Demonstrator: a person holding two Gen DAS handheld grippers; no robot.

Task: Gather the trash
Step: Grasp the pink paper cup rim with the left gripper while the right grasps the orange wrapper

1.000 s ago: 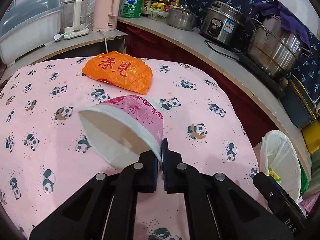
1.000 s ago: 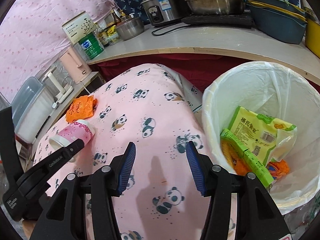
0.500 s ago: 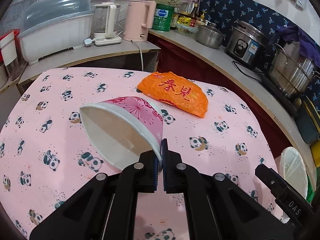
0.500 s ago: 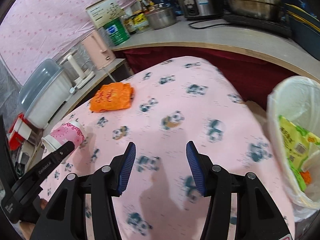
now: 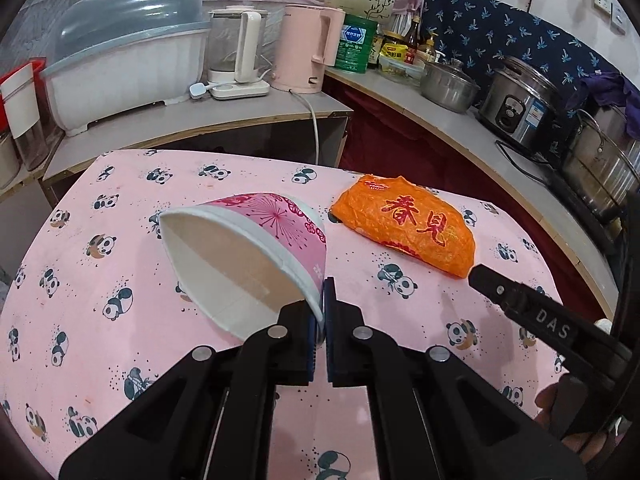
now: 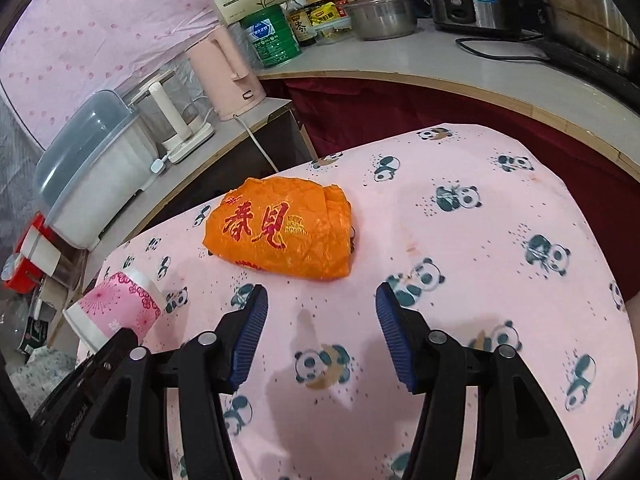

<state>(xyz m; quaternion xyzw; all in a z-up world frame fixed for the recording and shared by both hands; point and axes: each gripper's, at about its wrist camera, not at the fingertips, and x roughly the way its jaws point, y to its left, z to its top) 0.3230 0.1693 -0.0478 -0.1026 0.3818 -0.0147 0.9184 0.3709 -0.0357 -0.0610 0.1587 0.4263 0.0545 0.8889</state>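
Note:
My left gripper (image 5: pixel 321 300) is shut on the rim of a pink paper cup (image 5: pixel 256 256), held tilted above the table with its white inside facing me. The cup also shows at the left of the right wrist view (image 6: pixel 116 312). An orange snack bag (image 5: pixel 412 224) with red characters lies on the pink panda tablecloth (image 5: pixel 120 240), to the right of the cup. My right gripper (image 6: pixel 320 312) is open and empty, just short of the orange bag (image 6: pixel 284 232), which lies ahead between its fingers. The trash bin is out of view.
A counter (image 5: pixel 460 128) curves round the table's far and right sides with a pink kettle (image 5: pixel 308 48), a glass kettle (image 5: pixel 236 52), a white lidded bin (image 5: pixel 116 56), pots (image 5: pixel 448 84) and a rice cooker (image 5: pixel 520 104). A dark gap lies between table and counter.
Both grippers have swung left, away from the trash bin, which has left view. The right gripper now faces the orange bag from close by. The left still holds the cup.

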